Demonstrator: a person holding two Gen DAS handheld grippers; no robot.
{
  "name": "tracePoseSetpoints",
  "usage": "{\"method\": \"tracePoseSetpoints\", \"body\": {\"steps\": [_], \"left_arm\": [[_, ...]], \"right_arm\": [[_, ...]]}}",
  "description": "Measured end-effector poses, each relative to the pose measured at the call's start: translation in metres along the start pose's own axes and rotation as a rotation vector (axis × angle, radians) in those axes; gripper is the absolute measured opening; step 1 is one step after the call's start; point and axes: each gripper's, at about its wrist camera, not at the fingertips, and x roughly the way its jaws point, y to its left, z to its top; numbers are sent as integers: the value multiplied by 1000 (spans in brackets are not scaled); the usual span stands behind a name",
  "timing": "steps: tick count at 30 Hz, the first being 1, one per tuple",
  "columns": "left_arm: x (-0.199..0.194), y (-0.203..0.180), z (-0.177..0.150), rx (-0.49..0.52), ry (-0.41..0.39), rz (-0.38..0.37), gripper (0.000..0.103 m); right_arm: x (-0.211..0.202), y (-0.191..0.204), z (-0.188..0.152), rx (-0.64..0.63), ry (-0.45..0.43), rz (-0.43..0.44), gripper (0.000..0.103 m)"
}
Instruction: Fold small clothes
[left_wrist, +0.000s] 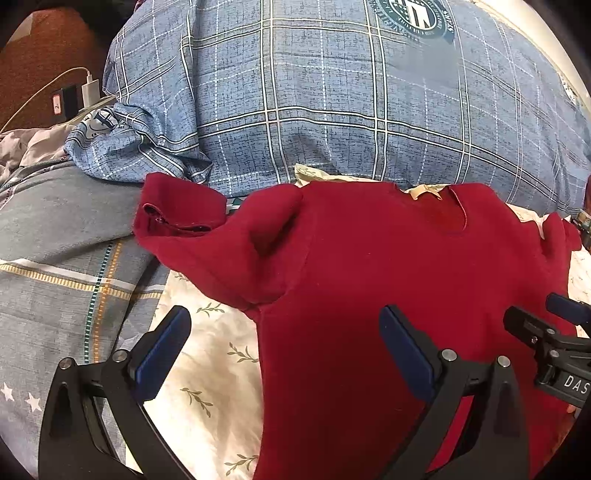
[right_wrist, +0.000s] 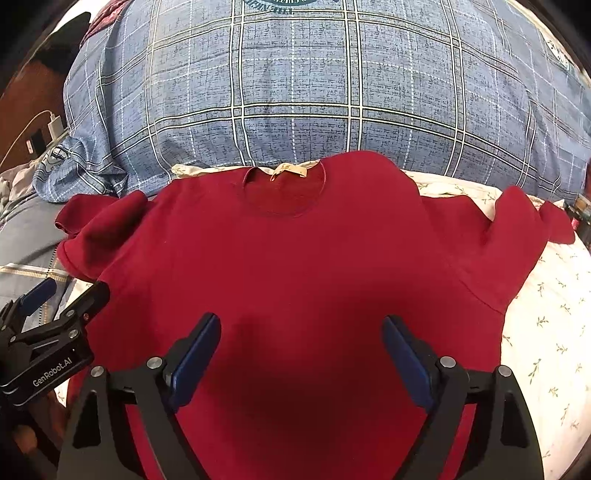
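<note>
Right wrist view: you are holding the right gripper (right_wrist: 301, 354) wide-jawed, gripping nothing, over the red shirt (right_wrist: 288, 266); left gripper (left_wrist: 284, 354) likewise gaping, empty.

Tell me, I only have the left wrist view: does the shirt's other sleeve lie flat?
Observer: No. In the right wrist view, the red shirt's far sleeve is bunched up on the floral sheet.
Operator: Is the right hand-held gripper holding anything?
Observer: No. The right hand-held gripper is open above the shirt's lower body, pads clear of the cloth.
Operator: Is the neckline whole?
Observer: Yes. The collar is a full round opening, with a beige tag at its back edge.
</note>
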Motion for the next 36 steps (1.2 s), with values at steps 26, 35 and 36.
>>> {"method": "tracePoseSetpoints", "body": {"steps": [26,35,36], "left_arm": [[-3,-1,0,16,-20,6,102],[-3,-1,1,19,-24,9,102],[-2,0,1,19,-24,10,102]], "right_arm": [[4,-9,-3,92,-7,54,91],[4,-4,-4,38,2,26,90],[3,-3,-4,29,0,24,89]]}}
